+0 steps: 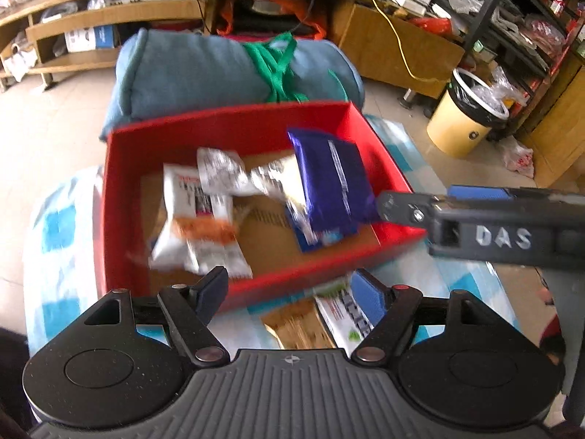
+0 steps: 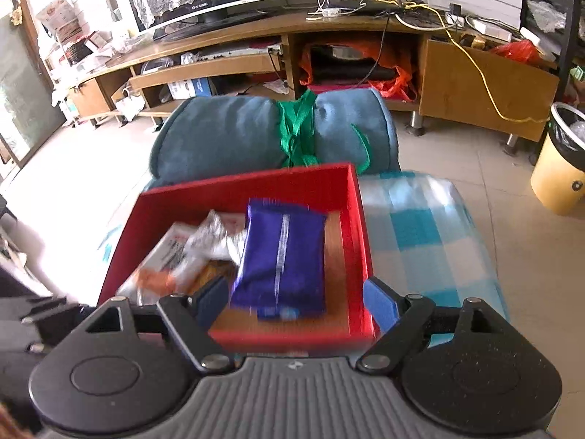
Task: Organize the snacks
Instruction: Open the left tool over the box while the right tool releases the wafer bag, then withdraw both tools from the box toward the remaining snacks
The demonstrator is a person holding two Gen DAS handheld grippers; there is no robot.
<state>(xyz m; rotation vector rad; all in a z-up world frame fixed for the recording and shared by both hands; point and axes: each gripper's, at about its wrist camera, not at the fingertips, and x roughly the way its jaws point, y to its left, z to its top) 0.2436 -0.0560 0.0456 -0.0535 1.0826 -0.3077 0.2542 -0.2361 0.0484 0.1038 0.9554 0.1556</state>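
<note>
A red box (image 1: pixel 234 128) (image 2: pixel 360 226) stands on a blue-and-white checked cloth. In it lie a purple snack pack (image 1: pixel 331 183) (image 2: pixel 283 259), a white-and-orange pack (image 1: pixel 197 219) (image 2: pixel 164 259) and a silvery pack (image 1: pixel 223 173). My left gripper (image 1: pixel 292 292) is open and empty at the box's near wall, above a brown pack (image 1: pixel 298 323) and a white-and-green pack (image 1: pixel 343 314) on the cloth. My right gripper (image 2: pixel 298 305) is open at the box's near right corner, the purple pack just beyond its jaws. It also shows in the left wrist view (image 1: pixel 387 203) beside the purple pack.
A rolled blue blanket (image 1: pixel 204 69) (image 2: pixel 234 135) tied with green strap lies behind the box. A wooden TV cabinet (image 2: pixel 329 44) stands farther back. A yellow waste bin (image 1: pixel 464 124) (image 2: pixel 559 168) is on the floor at right.
</note>
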